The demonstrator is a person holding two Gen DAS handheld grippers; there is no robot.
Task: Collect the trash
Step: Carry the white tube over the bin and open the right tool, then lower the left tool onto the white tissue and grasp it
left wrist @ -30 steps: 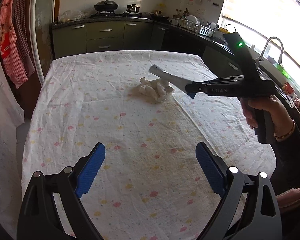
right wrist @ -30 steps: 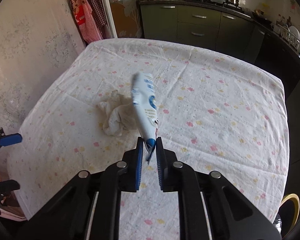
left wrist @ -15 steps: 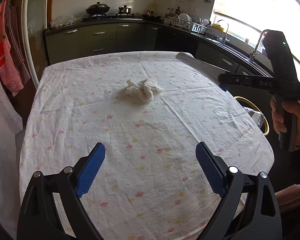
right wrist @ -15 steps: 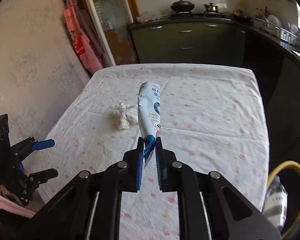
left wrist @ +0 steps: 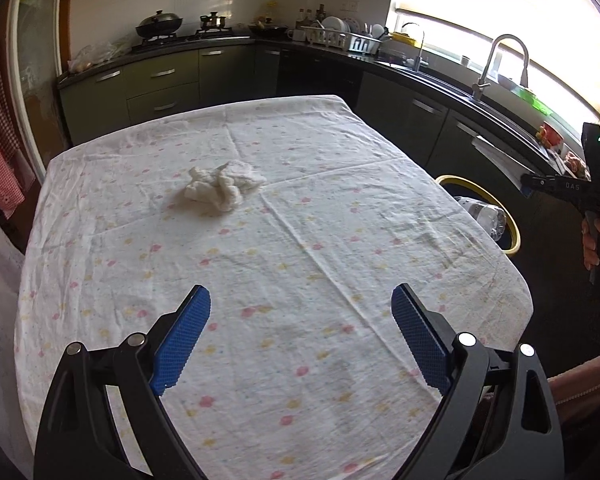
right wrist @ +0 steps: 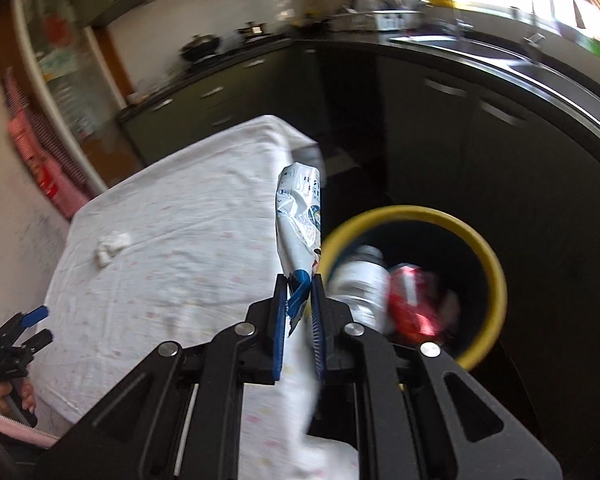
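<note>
My right gripper [right wrist: 297,300] is shut on the blue end of a white and blue printed wrapper [right wrist: 300,220], which sticks up from its pads at the table's right edge. Just right of it is a dark bin with a yellow rim [right wrist: 496,268], holding a plastic bottle [right wrist: 362,280] and a red packet [right wrist: 414,300]. A crumpled white tissue [left wrist: 222,184] lies mid-table, small in the right wrist view [right wrist: 112,245]. My left gripper [left wrist: 300,336] hangs open over the near part of the table, nothing between its fingers. The right gripper [left wrist: 564,190] shows at the far right, its tips hidden.
The table wears a white cloth with small coloured spots [left wrist: 284,264]. The yellow-rimmed bin [left wrist: 512,236] stands off its right side. Dark kitchen cabinets [left wrist: 164,84], a hob with pots and a sink with a tap [left wrist: 500,60] line the back and right walls.
My right gripper has swung with the wrapper from over the tissue to the table's right edge, beside the bin. The left gripper has shifted slightly and stays open.
</note>
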